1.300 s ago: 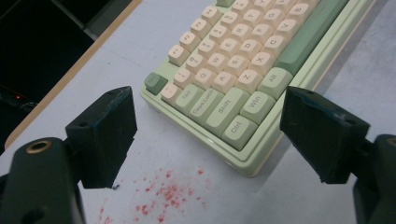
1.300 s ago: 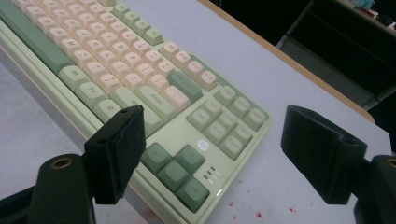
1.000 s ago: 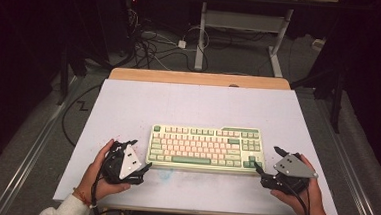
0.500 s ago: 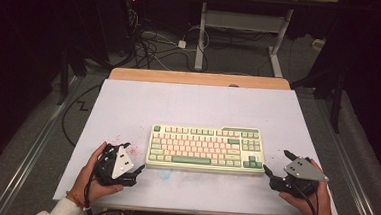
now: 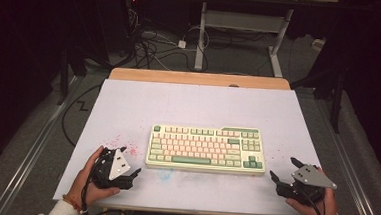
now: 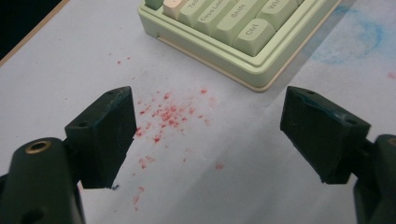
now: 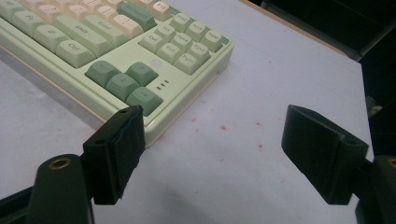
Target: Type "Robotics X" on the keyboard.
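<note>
Keyboard (image 5: 206, 148), long axis set left-right at mid-desk (image 5: 198, 105), is flanked by left hand-held gripper (image 5: 125, 164) and right hand-held gripper (image 5: 285, 169), both held open, empty, the left slightly nearer.

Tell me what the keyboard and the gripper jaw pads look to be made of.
Keyboard: probably moulded plastic, pale green case with cream and green keycaps, matte with a soft sheen, printed legends. Left gripper and right gripper pads: dark, dull blocks, likely rubber or rubber-faced plastic; the edges look slightly worn, which suggests a soft material.
</note>
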The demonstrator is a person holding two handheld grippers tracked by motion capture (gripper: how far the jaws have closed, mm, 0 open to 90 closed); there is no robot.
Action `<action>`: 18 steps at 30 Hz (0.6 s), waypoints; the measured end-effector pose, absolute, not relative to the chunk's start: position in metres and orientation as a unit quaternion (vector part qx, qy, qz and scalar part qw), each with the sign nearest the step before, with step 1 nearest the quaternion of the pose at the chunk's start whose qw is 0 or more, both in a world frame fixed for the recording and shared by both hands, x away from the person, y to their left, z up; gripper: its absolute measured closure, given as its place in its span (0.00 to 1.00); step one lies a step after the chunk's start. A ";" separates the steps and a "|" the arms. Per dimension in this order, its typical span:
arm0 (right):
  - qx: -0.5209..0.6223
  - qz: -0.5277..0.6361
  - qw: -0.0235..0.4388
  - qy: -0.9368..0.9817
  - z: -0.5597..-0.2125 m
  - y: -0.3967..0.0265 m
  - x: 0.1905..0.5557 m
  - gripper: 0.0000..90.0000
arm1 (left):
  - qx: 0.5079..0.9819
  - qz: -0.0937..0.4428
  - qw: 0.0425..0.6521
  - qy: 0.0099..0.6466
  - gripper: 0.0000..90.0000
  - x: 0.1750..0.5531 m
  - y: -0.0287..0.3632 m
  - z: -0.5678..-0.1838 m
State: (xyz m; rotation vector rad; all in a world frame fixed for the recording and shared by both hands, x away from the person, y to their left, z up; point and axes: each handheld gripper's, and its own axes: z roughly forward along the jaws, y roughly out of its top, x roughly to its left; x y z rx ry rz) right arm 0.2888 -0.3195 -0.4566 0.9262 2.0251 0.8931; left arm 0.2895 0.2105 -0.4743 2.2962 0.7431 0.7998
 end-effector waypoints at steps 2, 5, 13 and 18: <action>0.356 0.348 0.363 0.788 -0.457 -0.320 0.288 0.24 | 0.863 0.300 0.297 0.279 0.19 0.289 0.210 -0.474; 0.358 0.347 0.362 0.787 -0.457 -0.320 0.287 0.24 | 0.863 0.301 0.296 0.277 0.19 0.289 0.208 -0.474; 0.354 0.350 0.368 0.785 -0.454 -0.317 0.283 0.24 | 0.864 0.296 0.300 0.275 0.19 0.287 0.210 -0.476; 0.346 0.349 0.369 0.789 -0.454 -0.312 0.283 0.24 | 0.864 0.294 0.302 0.273 0.19 0.287 0.208 -0.477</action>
